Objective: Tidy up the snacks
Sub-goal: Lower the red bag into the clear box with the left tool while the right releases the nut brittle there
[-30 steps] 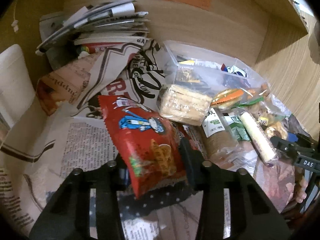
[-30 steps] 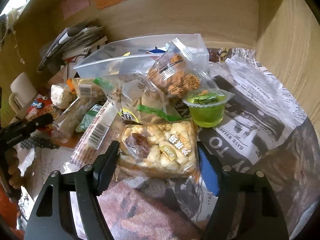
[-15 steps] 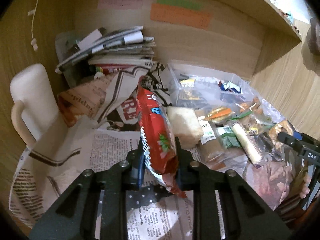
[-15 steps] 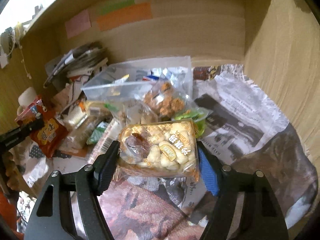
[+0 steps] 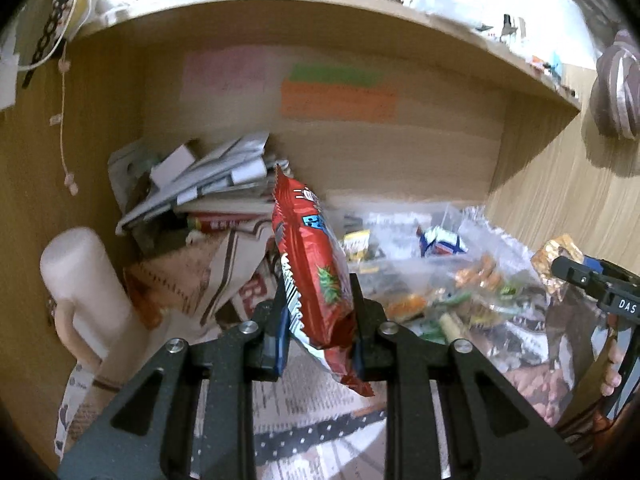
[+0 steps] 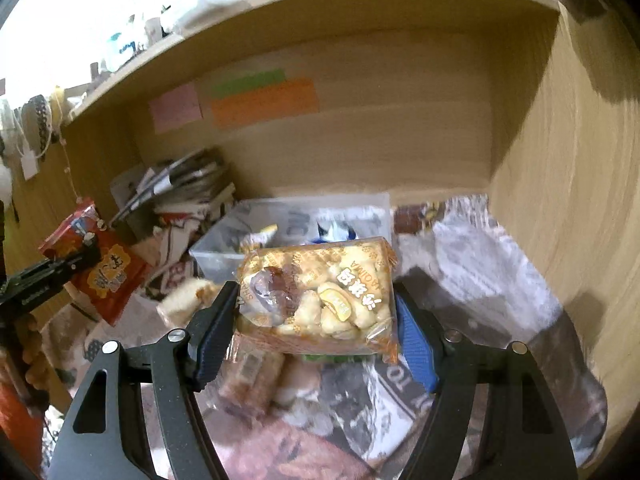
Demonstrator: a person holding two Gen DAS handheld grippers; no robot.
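1. Red snack bag (image 5: 310, 272) stands on edge in the left gripper (image 5: 320, 328), clenched on its lower half and lifted clear of the newspaper (image 5: 316, 416) below. Most of the bag rises toward 12 o'clock above the pinch, and its bottom seam hangs free at 5 o'clock. A slick, air-filled pouch held this low could slide out or swing over if the wrist tips.

2. Clear-wrapped puffed-snack pack (image 6: 316, 292) sits crosswise in the right gripper (image 6: 316, 320), grasped at both short ends and also lifted. The jaws press only the loose film. I judge a hard squeeze could crush the pieces inside, while a soft one could let the pack drop.

3. Directly under and beyond both packs, toward 12 o'clock in the right wrist view, lies the open clear plastic bag (image 6: 296, 220) with small snacks inside. Its mouth looks limp; it may fold shut when something is pushed in.

4. Loose snacks (image 5: 460, 304) are piled at 3 o'clock of the red bag. Lowering either gripper there could scatter them.

5. At 10 o'clock of the red bag a stack of papers (image 5: 196, 184) leans, and a white roll (image 5: 80, 280) stands at 9 o'clock. A wide leftward swing could knock either one.
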